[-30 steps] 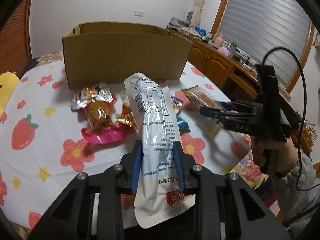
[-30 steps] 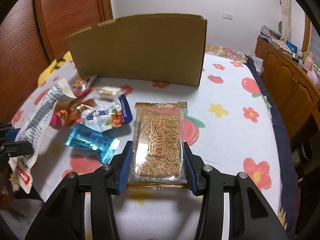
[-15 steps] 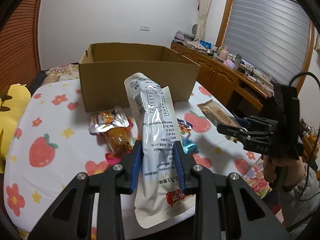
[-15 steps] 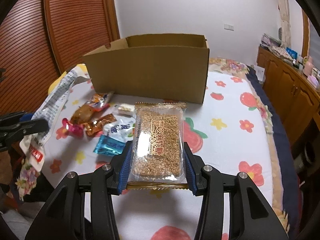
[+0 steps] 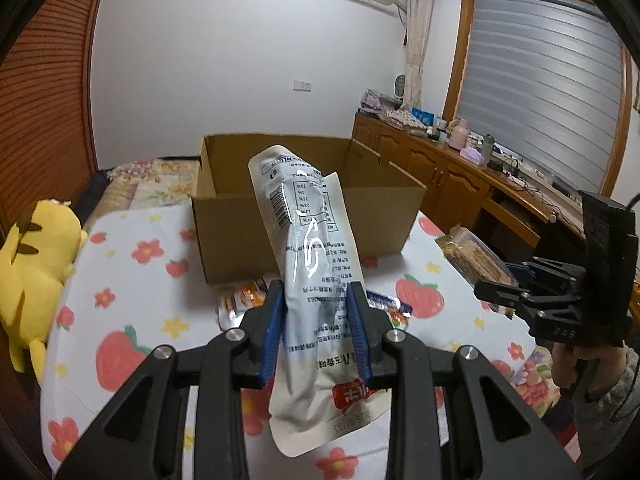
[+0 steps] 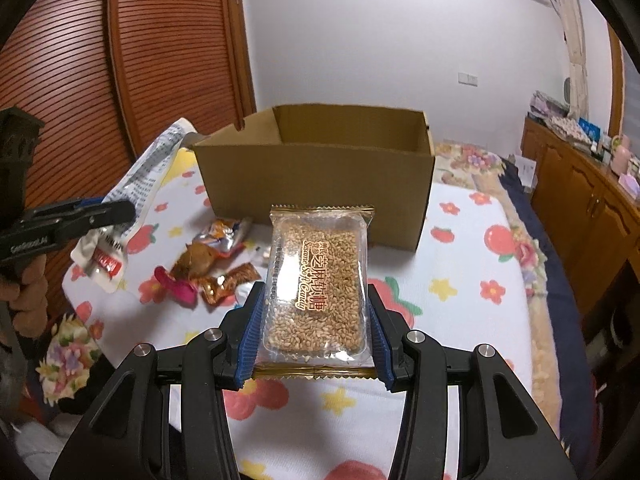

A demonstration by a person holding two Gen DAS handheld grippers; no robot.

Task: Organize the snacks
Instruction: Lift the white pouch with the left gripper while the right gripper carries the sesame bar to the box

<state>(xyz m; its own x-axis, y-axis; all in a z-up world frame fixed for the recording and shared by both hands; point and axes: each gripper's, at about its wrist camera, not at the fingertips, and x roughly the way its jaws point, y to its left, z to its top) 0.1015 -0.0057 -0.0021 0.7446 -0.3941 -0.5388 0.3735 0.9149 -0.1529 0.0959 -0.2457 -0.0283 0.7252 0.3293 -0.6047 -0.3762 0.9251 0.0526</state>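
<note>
Left gripper clamped on a white snack pouch, right gripper gripping a sesame candy pack, both above the floral tablecloth, open cardboard box behind, loose snacks before it.

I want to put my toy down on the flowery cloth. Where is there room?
The cloth is bare to the right of the cardboard box, out to the edge by the wooden cabinets. Also bare near the yellow plush toy. It is crowded in front of the box, where the loose snack wrappers lie.
</note>
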